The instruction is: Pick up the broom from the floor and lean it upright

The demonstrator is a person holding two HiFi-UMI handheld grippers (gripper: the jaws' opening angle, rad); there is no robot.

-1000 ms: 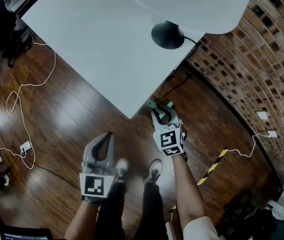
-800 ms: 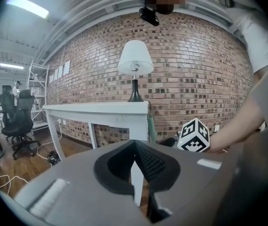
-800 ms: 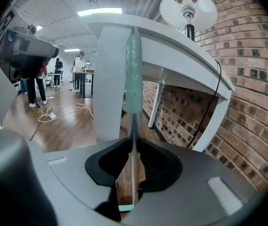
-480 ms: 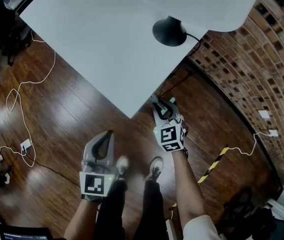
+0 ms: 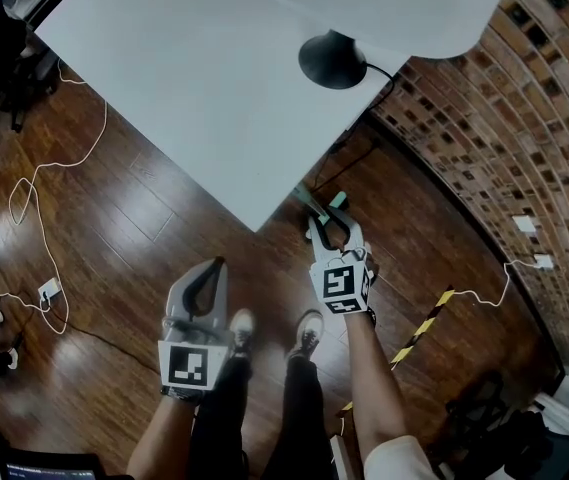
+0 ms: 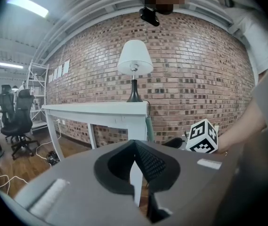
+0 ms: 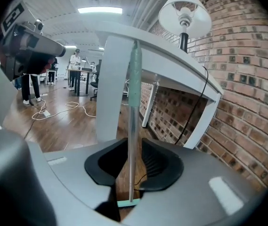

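The desk [image 5: 184, 78] is spread across the head view's top. Only in the right gripper view is the broom [image 7: 134, 79] shown plainly (silver pole, green sleeve), upright at centre against the desk, between the opening right tongs [image 7: 134, 142]. The left tongs [image 6: 134, 145] are pressed together.

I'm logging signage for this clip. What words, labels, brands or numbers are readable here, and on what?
No readable word, brand or number in any view.
Left cube and right cube: black-and-white square patterns only, no letters.
Sheets on the brick wall: too small to read.
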